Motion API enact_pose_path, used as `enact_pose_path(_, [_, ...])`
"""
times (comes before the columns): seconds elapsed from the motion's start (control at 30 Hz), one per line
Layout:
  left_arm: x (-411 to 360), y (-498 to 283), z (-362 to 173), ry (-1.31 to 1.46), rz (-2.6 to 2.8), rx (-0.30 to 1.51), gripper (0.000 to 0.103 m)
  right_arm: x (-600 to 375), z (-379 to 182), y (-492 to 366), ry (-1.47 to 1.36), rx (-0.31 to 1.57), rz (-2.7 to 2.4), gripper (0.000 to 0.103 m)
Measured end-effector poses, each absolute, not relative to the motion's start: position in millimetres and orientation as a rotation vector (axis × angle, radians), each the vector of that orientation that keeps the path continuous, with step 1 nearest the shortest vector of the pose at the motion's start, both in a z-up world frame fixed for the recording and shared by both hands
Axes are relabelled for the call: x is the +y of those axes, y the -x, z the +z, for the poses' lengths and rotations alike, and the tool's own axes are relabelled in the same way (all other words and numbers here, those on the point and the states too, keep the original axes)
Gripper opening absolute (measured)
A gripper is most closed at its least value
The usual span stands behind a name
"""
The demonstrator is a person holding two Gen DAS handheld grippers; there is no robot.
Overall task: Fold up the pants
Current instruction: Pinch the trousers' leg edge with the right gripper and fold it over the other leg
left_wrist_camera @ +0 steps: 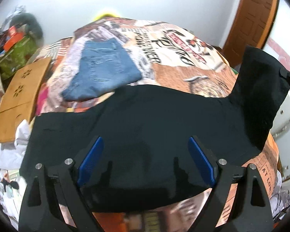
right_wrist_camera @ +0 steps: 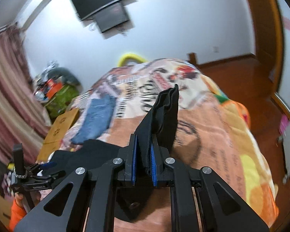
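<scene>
Left wrist view: the black pants [left_wrist_camera: 145,119] lie spread across the patterned blanket [left_wrist_camera: 183,44] on the bed, with one end lifted at the right. The left gripper [left_wrist_camera: 145,141] hovers above them with its blue pads [left_wrist_camera: 90,160] wide apart, holding nothing. The right gripper [right_wrist_camera: 143,150] is clamped on a bunched pants end, raised above the blanket; folded jeans [left_wrist_camera: 104,65] lie beyond, beside a cardboard box [left_wrist_camera: 19,96].

The left claw [left_wrist_camera: 145,160] hovered open above black pants [left_wrist_camera: 145,127] spread across the bed [left_wrist_camera: 183,73]; folded jeans [left_wrist_camera: 104,69] lay beyond.
</scene>
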State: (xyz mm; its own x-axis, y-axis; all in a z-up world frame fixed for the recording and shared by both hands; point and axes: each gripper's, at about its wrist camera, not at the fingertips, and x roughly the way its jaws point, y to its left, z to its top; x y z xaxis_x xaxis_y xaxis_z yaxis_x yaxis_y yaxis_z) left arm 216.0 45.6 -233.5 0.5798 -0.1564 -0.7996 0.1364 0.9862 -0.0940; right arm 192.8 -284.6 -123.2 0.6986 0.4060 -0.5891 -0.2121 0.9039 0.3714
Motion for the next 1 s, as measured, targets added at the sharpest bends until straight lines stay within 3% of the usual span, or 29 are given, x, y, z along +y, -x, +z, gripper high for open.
enact_pose_path(0.2, [89,-200,-233,0.099,-0.103,0.922,0.089,-214,-136,-208,-0.225,0.77,0.495,0.011])
enact_pose_path(0.57, [132,-184,-251,0.19,-0.015,0.963,0.089,-116,-216,-213,-0.134,1.015,0.674,0.012])
enact_pose_path(0.67, [131,-187,-257,0.198,-0.015,0.985,0.089,-107,-223,-214,-0.127,1.049,0.668,0.021])
enact_pose_path(0.73, [127,-188,-259,0.194,-0.015,0.992,0.089,-103,-222,-212,-0.1,1.07,0.658,0.033])
enact_pose_path(0.77, [124,-189,-259,0.189,-0.019,0.995,0.089,-101,-223,-212,-0.091,1.082,0.659,0.046])
enact_pose_path(0.8, [122,-191,-258,0.185,-0.024,0.995,0.089,-102,-222,-211,-0.088,1.092,0.66,0.051])
enact_pose_path(1.0, [101,-203,-244,0.14,-0.064,0.976,0.089,-114,-206,-204,-0.084,1.065,0.681,0.051])
